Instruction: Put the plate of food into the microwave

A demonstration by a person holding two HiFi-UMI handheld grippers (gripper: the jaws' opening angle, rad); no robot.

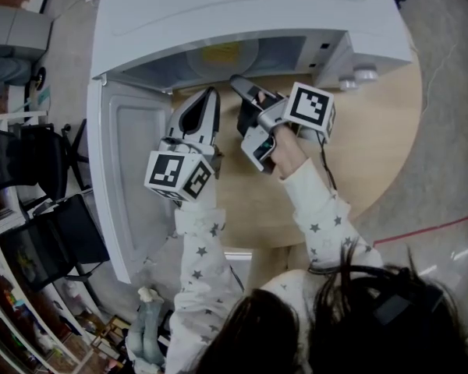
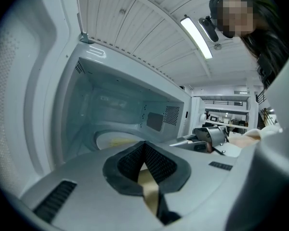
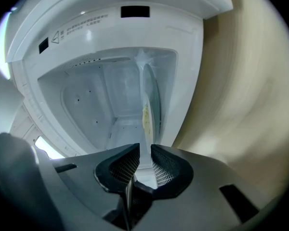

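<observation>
The white plate [image 1: 222, 53] with yellow food lies inside the open white microwave [image 1: 242, 10]. In the right gripper view the plate [image 3: 148, 105] shows edge-on, and its near rim runs down between the jaws. My right gripper [image 1: 238, 82] [image 3: 145, 150] reaches into the microwave's mouth and is shut on that rim. My left gripper [image 1: 210, 93] [image 2: 144, 144] hovers just outside the opening to the left, shut with nothing in it. From there I see the plate [image 2: 113, 139] on the oven floor and the right gripper [image 2: 209, 136] beside it.
The microwave door [image 1: 132, 170] stands swung open at the left. The microwave sits on a round wooden table [image 1: 374, 139], with two knobs [image 1: 357, 75] at its right front. Black chairs [image 1: 54, 232] and shelves stand at the far left.
</observation>
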